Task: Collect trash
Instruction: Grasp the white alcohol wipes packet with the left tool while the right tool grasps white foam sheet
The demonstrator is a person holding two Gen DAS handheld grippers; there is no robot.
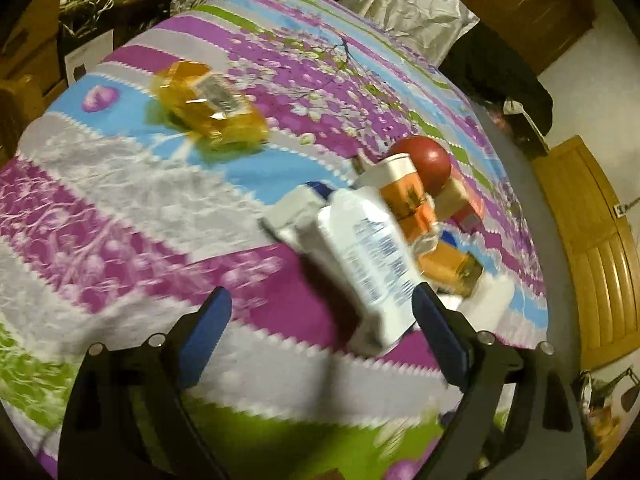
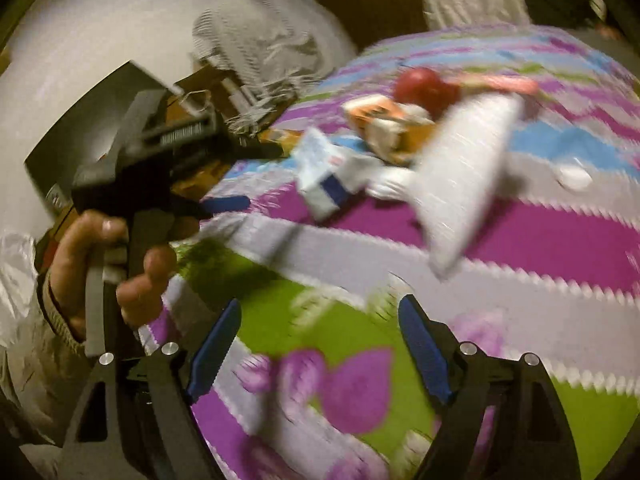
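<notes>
Fingers on both grippers stand open, empty. Left gripper (image 1: 322, 308) is nearer: white bottle (image 1: 370, 260) lies just beyond its right finger on the bed (image 1: 120, 208), long axis running away toward the trash pile (image 1: 424, 208).

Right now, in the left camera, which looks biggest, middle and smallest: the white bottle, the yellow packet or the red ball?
1. White bottle, biggest, though it is nearest the camera, which enlarges it.
2. Yellow packet.
3. Red ball, smallest, partly hidden behind a box.
</notes>
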